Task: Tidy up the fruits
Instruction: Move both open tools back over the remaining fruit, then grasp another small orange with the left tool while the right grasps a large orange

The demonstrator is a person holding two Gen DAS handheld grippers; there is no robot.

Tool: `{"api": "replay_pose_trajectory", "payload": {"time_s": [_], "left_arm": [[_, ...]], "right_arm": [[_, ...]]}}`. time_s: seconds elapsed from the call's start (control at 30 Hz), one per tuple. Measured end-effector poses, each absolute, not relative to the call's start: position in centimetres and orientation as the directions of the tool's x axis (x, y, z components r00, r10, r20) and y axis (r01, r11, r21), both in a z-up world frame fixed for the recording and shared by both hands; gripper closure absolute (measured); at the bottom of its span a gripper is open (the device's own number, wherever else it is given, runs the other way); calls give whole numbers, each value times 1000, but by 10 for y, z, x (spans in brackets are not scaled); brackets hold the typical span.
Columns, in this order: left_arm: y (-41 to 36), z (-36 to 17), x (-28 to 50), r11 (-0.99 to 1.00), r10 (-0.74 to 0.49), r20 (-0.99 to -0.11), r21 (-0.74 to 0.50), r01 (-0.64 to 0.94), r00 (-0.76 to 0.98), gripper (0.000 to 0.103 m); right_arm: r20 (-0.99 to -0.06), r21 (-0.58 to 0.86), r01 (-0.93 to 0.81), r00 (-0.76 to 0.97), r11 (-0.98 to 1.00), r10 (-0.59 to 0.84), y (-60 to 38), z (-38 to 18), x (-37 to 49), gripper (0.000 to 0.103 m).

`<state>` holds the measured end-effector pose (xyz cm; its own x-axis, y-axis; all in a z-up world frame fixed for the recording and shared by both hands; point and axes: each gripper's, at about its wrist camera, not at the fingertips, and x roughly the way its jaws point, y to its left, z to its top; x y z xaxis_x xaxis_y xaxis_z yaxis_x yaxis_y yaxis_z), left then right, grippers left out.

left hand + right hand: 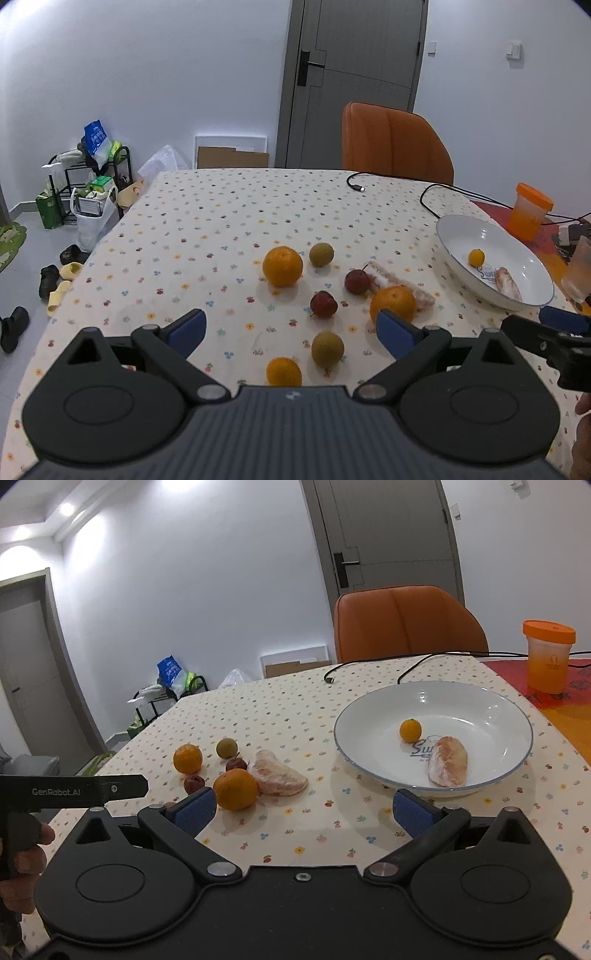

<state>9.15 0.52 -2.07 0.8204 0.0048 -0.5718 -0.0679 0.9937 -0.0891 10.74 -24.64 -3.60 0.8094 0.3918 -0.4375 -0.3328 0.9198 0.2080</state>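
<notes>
Low wrist views — shared plate (458, 254)

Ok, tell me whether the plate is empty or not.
Not empty. The plate holds a small orange fruit and a peeled pomelo segment; the rest of it is bare.

Non-task items noted. An orange chair (395, 144) is seen at 12 o'clock beyond the table's far edge, with a grey door (354, 74) behind it. A black cable (428, 195) is laid across the patterned tablecloth (221, 221) toward 1 o'clock. An orange-lidded cup (548, 657) is stood at 2 o'clock on a red mat (517, 672). At 10 o'clock, on the floor, a black rack (92, 177) loaded with bags and boxes is seen; shoes (55, 280) are scattered near it. Flat cardboard (232, 157) is leaned against the wall.
</notes>
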Motion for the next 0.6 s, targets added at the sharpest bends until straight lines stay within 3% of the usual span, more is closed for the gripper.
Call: {"api": "replay_pose_trajectory", "payload": {"time_s": [0.2, 0.5, 0.6], "left_arm": [[9, -30, 92, 992, -4, -584, -102, -68, 812, 10], [11, -46, 91, 991, -19, -616, -118, -68, 788, 33], [12, -50, 91, 990, -18, -623, -122, -75, 782, 38]], "right_arm": [[-442, 215, -350, 798, 912, 410, -243, -41, 110, 0], [-446, 213, -369, 787, 905, 426, -233, -45, 116, 1], [-446, 209, -383, 781, 900, 437, -229, -46, 116, 7]]}}
